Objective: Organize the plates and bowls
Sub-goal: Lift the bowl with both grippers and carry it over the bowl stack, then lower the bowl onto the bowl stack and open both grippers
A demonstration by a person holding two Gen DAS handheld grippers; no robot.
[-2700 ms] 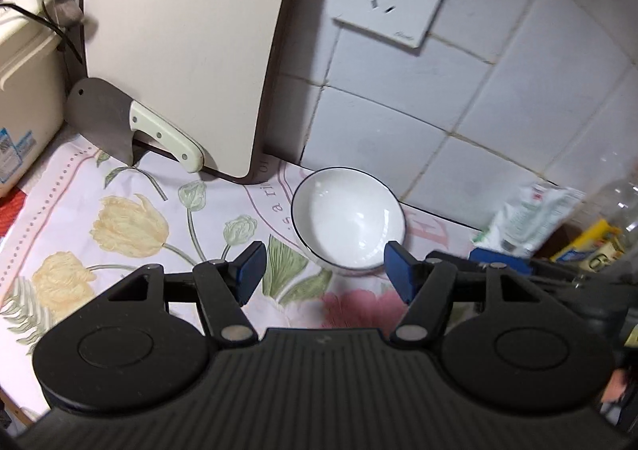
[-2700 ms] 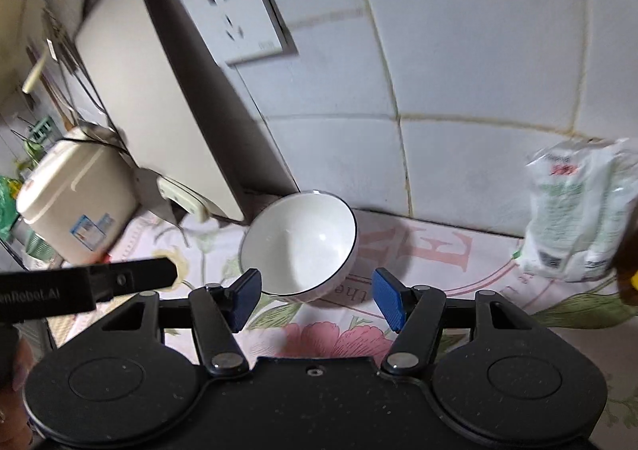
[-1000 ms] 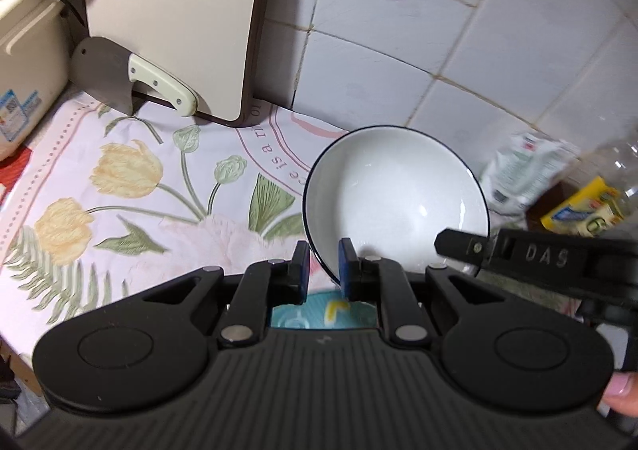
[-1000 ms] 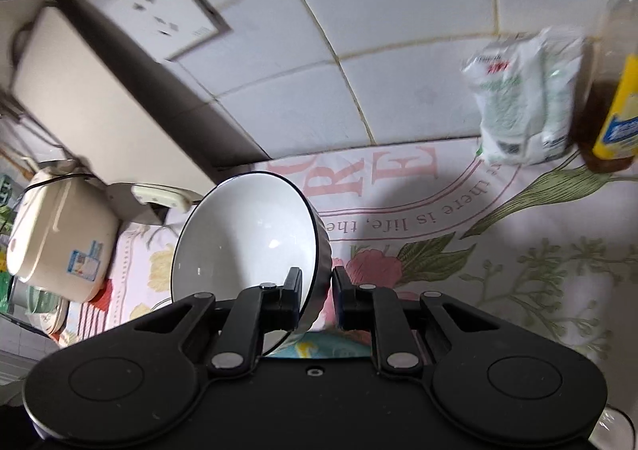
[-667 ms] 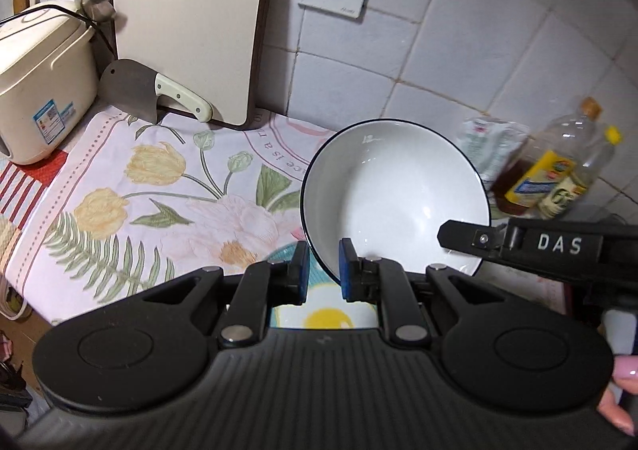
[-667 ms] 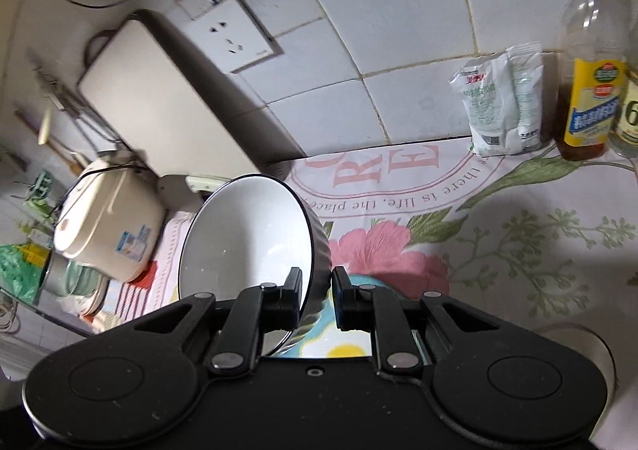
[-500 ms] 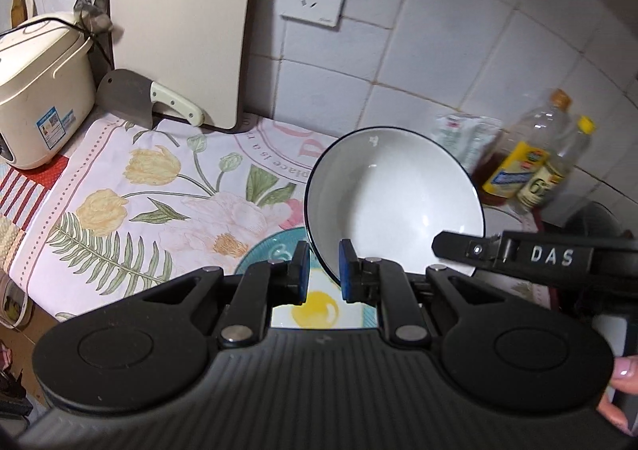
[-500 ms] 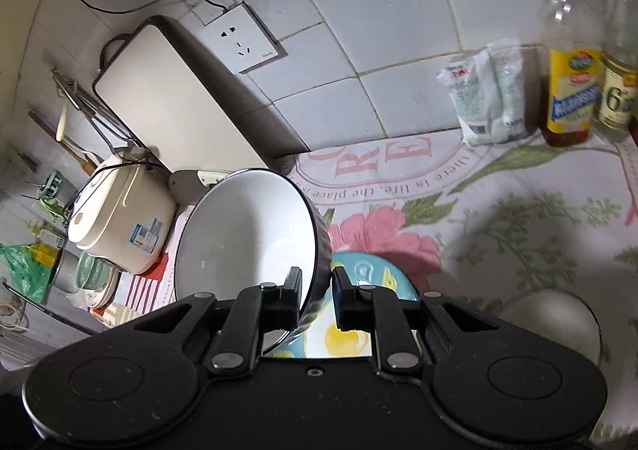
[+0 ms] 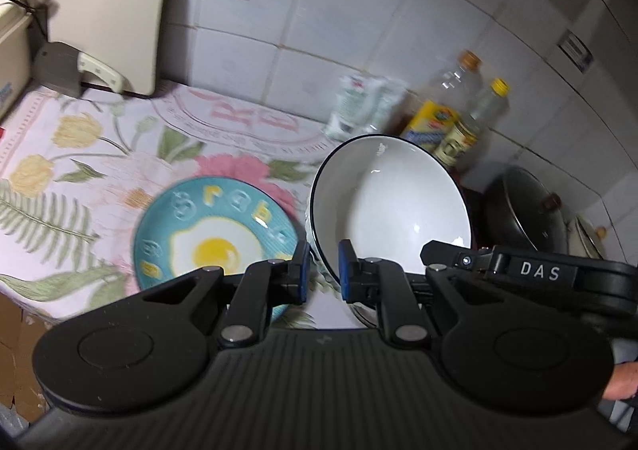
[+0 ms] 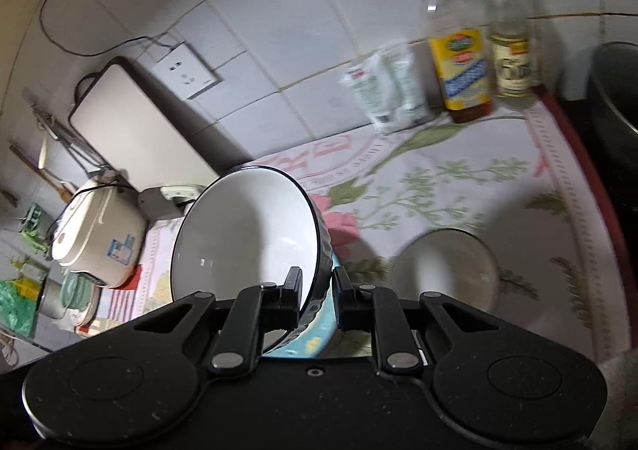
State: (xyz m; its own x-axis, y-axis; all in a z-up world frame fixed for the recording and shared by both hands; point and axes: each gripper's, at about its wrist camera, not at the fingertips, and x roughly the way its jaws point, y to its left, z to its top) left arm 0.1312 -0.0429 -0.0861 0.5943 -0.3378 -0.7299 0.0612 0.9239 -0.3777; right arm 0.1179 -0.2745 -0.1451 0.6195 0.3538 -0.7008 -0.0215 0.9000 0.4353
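Observation:
Both grippers are shut on the rim of one white bowl with a dark rim [image 9: 392,206], held tilted above the counter. My left gripper [image 9: 322,276] pinches its near left rim. My right gripper [image 10: 317,298] pinches the rim on the other side, and the white bowl [image 10: 247,234] fills the left of that view. A blue plate with a fried-egg pattern [image 9: 211,234] lies on the floral cloth below and left of the bowl. A second pale bowl [image 10: 446,266] sits on the cloth to the right.
Two oil bottles [image 10: 462,51] and a white packet [image 10: 382,95] stand by the tiled wall. A cutting board [image 9: 107,7] and a cleaver [image 9: 67,67] lean at the back left beside a rice cooker [image 10: 99,234]. A dark wok [image 9: 522,210] sits at the right.
Both grippers closed on the white bowl, lifted it off the cloth and carried it back and to the right. The blue plate and the second bowl have come into view.

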